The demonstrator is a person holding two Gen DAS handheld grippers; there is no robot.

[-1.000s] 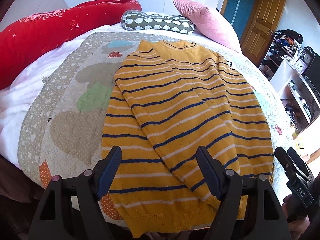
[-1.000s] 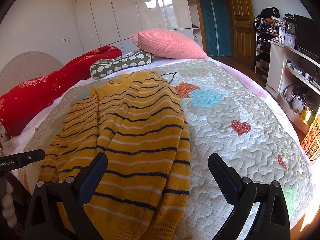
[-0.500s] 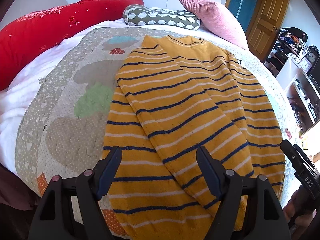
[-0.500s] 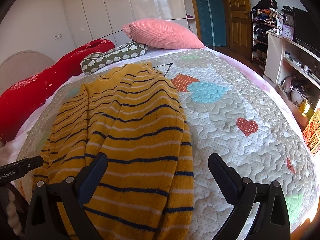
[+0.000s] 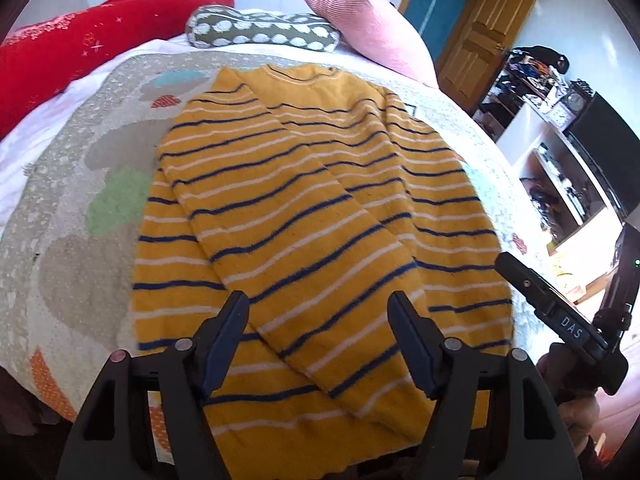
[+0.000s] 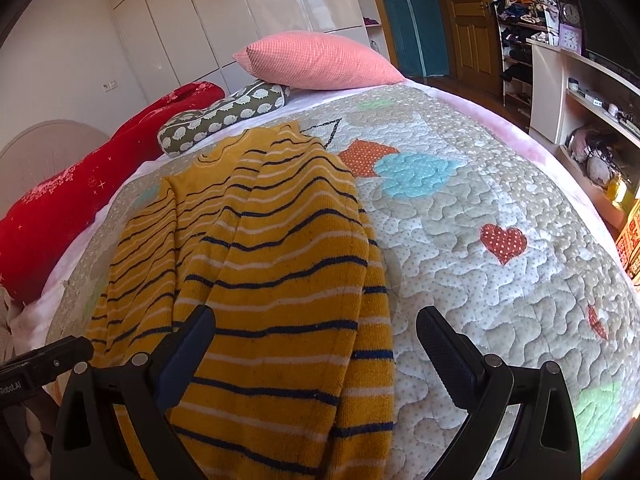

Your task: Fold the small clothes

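A yellow sweater with navy and white stripes [image 5: 312, 216] lies flat on the quilted bedspread [image 5: 80, 208], collar at the far end, both sleeves folded in across the body. My left gripper [image 5: 318, 332] is open and empty, hovering over the sweater's near hem. The sweater also shows in the right wrist view [image 6: 272, 280]. My right gripper [image 6: 316, 344] is open and empty above the sweater's near right edge and the quilt [image 6: 500, 280]. The right gripper's body shows in the left wrist view [image 5: 560, 320].
A red blanket [image 5: 80, 36], a spotted green bolster [image 5: 260, 32] and a pink pillow [image 5: 368, 36] lie at the bed's head. A white shelf unit [image 6: 580, 92] and a wooden door [image 6: 468, 12] stand to the right of the bed.
Both grippers have moved forward and lower over the sweater's near end, so it fills more of each view. The sweater has not moved. Both grippers stay open.
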